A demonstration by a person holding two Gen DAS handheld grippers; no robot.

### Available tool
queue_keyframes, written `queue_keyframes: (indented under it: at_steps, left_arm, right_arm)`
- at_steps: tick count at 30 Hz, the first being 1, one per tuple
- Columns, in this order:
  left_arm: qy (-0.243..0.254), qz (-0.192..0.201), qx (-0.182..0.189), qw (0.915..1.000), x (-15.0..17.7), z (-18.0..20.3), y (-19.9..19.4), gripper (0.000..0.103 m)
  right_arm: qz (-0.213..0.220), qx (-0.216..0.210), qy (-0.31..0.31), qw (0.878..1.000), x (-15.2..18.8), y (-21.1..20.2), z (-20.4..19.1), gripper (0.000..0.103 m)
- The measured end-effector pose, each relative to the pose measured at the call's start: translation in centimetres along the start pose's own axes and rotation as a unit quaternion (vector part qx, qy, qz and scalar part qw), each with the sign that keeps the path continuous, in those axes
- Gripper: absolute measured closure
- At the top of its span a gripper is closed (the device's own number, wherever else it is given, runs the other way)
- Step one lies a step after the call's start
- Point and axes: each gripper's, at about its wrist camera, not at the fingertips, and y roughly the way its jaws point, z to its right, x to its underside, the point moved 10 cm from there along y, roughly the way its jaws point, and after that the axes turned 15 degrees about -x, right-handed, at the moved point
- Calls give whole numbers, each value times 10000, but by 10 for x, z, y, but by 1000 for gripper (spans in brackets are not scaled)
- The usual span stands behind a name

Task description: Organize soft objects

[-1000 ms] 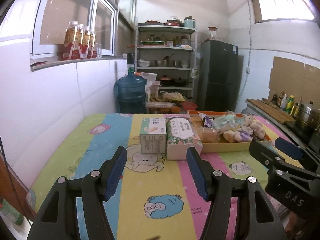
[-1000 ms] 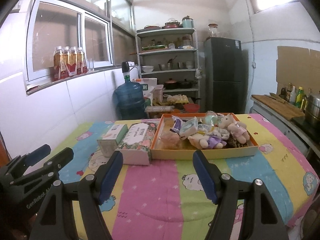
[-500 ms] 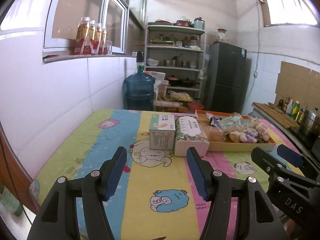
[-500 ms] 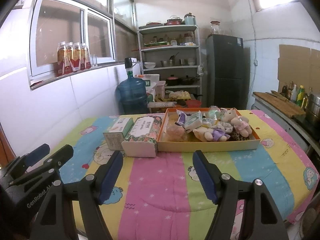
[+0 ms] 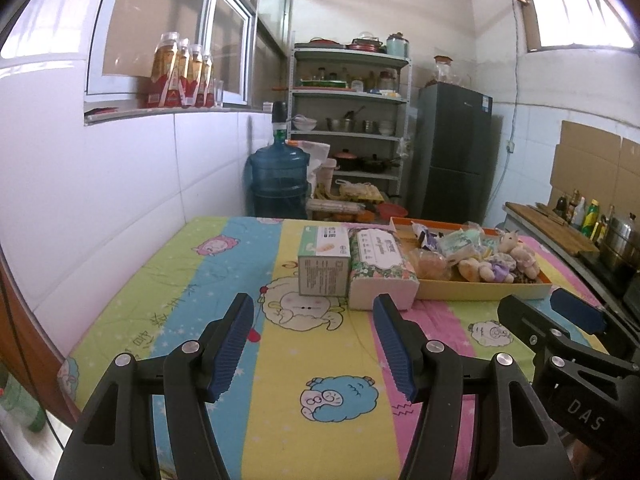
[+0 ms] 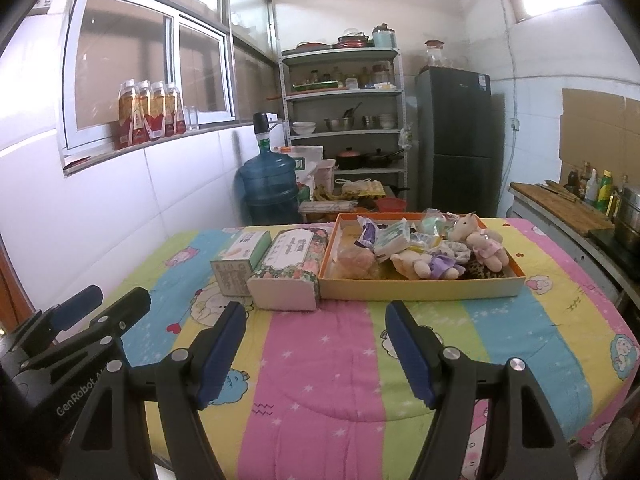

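Both views have drawn back a little since the earlier frames, so the boxes and tray sit slightly lower and more of the quilt shows; nothing on it has shifted. An orange tray (image 6: pixel 420 290) holds the soft objects: a plush unicorn (image 6: pixel 480 240), a bear in purple (image 6: pixel 428 262), packets and a pinkish bag (contents unclear). Touching the tray's left side is a floral tissue box (image 6: pixel 290 268), and a green tissue box (image 6: pixel 240 260) stands just beside that. All rest on a striped cartoon quilt (image 6: pixel 340 360) covering the worktop, in a tiled kitchen. Left gripper (image 5: pixel 314 344) and right gripper (image 6: pixel 316 348) hover near the front edge, jaws apart, gripping nothing.
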Motion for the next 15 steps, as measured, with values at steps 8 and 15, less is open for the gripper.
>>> queue_keyframes:
  at_steps: [8,15]
  left_arm:
    - [-4,0,-6,10000,0,0,0,39]
    - [-8,0,-8,10000,0,-1,1,39]
  right_arm:
    - [-8,-31,-13,10000,0,1,-2,31]
    - [-23,-67,-31,10000,1,2,-3,31]
